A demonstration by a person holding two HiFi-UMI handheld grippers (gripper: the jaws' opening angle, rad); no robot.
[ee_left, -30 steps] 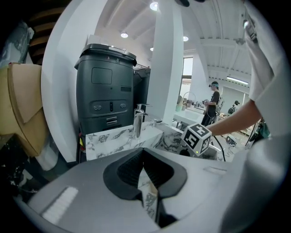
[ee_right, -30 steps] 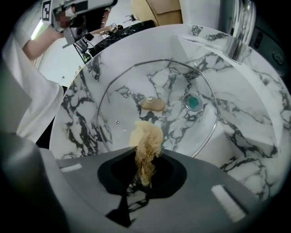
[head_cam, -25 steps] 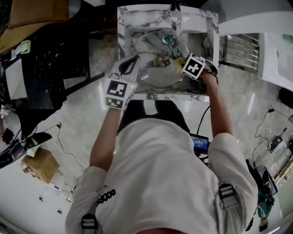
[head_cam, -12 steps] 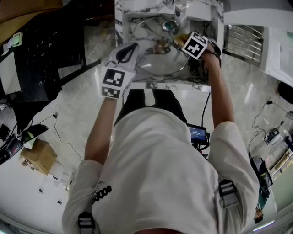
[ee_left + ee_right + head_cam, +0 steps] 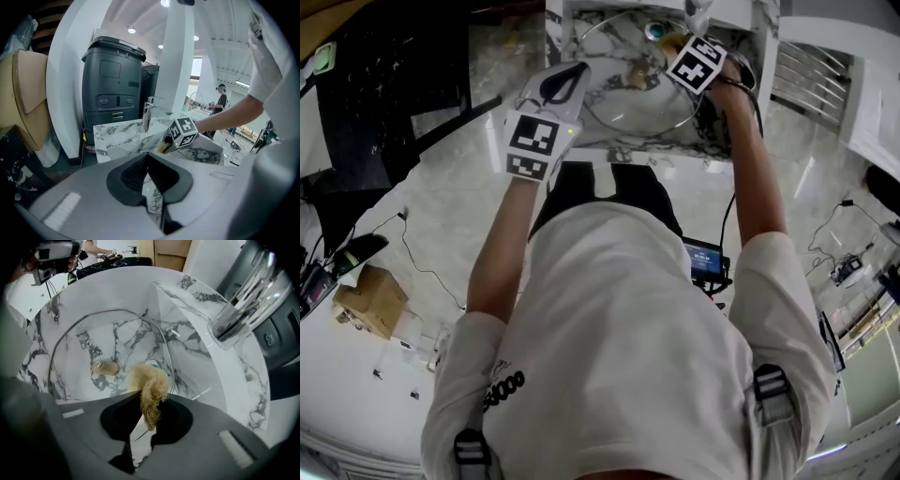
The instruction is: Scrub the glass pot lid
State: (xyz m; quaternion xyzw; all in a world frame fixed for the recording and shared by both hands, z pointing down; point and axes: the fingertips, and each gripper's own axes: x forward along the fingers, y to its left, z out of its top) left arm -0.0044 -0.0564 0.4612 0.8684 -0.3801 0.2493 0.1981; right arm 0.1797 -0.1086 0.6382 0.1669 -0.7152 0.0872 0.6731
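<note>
L gripper [image 5: 146, 158]: jaws pinched shut on the near-left rim of the glass lid [image 5: 117, 336], steadying it.
R gripper [image 5: 146, 398]: jaws clamped on a tan fibre scrubber [image 5: 150, 380]. Tuft pokes out past the tips, down on the glass by the rim on the faucet side.
Lid spot: inside the marble sink [image 5: 623, 150], spanning most of the basin. L rim looks lifted a bit, so tilted. Can't tell how much.
Knob [image 5: 107, 367]: tan, mid-lid, metal cap on its end. Seems to sit on the face turned up twd the person.
Axis: round lid, so no real long axis. Knob axis points up and a little off vertical, by my read.
Progress: mid-scrub, I judge. No suds and no running water visible, so can't tell which parts are clean.
Left to do: prob the rest of the glass, round the knob, the other face, then a rinse.
Far end: chrome faucet [image 5: 243, 301] over the back of the basin. Drain [image 5: 656, 30] shows by the lid's far edge.
</note>
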